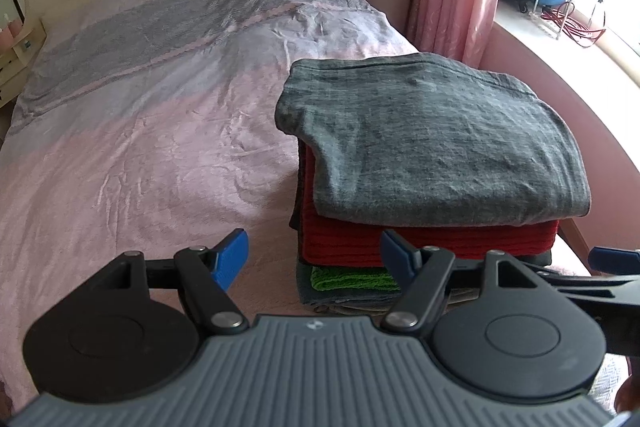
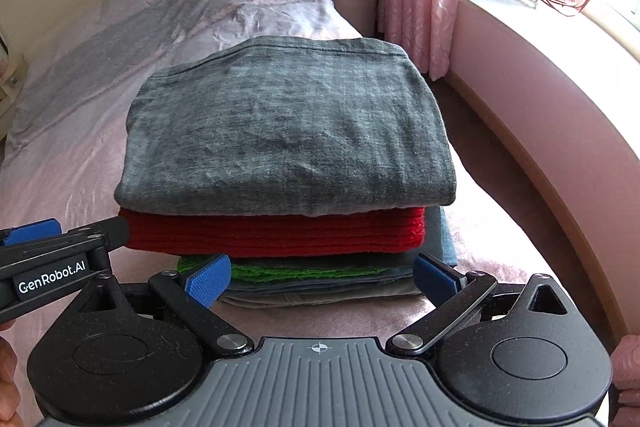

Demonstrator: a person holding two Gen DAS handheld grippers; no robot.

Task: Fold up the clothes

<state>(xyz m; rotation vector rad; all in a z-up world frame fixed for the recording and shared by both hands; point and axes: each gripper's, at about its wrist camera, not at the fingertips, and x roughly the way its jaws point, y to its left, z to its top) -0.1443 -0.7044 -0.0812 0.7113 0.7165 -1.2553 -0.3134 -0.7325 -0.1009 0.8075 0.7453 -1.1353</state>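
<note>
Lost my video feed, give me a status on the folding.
Left claw open, empty. Right claw open, empty. Grey garment folded atop stack, red knit under it, on bed. Nothing in the way.

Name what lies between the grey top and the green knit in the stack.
A folded red knit lies between the grey top and the green knit; the right wrist view shows it best.

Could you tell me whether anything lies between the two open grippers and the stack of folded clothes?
Nothing visible does. The left gripper and right gripper both face the stack's near edge, below the grey garment and red knit, over bare pink bedspread.
</note>
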